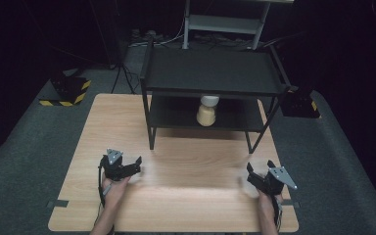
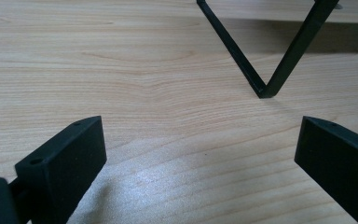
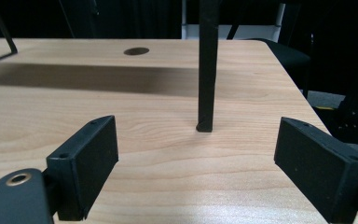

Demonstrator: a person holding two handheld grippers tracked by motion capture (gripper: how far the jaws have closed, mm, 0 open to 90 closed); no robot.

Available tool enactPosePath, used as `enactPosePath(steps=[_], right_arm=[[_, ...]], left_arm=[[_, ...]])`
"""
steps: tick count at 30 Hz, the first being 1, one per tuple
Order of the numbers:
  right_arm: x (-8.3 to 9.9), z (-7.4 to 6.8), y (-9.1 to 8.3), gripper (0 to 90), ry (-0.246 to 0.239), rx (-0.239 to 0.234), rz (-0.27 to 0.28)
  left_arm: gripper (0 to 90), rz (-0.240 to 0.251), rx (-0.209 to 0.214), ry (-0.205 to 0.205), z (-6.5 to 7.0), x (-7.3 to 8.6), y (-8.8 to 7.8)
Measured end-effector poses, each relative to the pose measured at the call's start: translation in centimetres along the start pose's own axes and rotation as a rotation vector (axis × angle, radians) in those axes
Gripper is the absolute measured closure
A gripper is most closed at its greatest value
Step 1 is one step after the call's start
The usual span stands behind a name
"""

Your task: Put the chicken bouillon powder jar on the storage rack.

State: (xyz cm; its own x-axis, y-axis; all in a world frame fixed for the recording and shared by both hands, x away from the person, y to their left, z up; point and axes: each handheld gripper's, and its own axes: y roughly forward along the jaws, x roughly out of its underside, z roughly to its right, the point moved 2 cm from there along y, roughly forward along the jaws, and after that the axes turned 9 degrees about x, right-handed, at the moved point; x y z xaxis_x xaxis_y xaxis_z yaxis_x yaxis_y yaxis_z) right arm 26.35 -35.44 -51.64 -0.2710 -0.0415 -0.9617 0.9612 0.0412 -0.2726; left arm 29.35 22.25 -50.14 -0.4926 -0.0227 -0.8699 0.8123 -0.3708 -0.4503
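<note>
Two grippers on the counter (image 1: 176, 196): left gripper (image 1: 138, 165) and right gripper (image 1: 254, 172), fingers spread wide, nothing between them. One black shelf rack (image 1: 210, 73) (two tiers), one jar (image 1: 207, 111) on its lower tier.

No readable text or labels

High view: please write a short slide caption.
Two open grippers, left gripper and right gripper, rest on a wooden table before a black shelf.
</note>
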Motion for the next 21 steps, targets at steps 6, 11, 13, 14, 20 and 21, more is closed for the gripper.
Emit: enactPosePath(steps=[6, 11, 13, 14, 20, 21], right_arm=[[-0.01, -0.1, 0.02, 12.7, -0.003, 0.004, -0.003], [0.01, -0.09, 0.01, 12.6, -0.003, 0.003, -0.002], [0.03, -0.07, 0.0, 12.6, -0.002, 0.002, -0.001], [0.05, -0.05, -0.02, 12.6, 0.0, 0.002, 0.0], [0.1, 0.01, -0.05, 12.6, 0.001, -0.002, 0.003], [0.08, 0.0, -0.04, 12.6, 0.001, -0.003, 0.002]], left_arm=[[2.2, 0.001, 0.002, 0.0, 0.01, 0.05, -0.05], [2.2, 0.002, 0.003, 0.0, 0.0, 0.04, -0.05], [2.2, 0.001, 0.002, 0.0, 0.01, 0.05, -0.06], [2.2, 0.001, 0.003, 0.0, 0.01, 0.04, -0.06], [2.2, 0.0, 0.005, 0.002, 0.03, 0.06, -0.09], [2.2, 0.0, 0.006, 0.002, 0.04, 0.07, -0.12]])
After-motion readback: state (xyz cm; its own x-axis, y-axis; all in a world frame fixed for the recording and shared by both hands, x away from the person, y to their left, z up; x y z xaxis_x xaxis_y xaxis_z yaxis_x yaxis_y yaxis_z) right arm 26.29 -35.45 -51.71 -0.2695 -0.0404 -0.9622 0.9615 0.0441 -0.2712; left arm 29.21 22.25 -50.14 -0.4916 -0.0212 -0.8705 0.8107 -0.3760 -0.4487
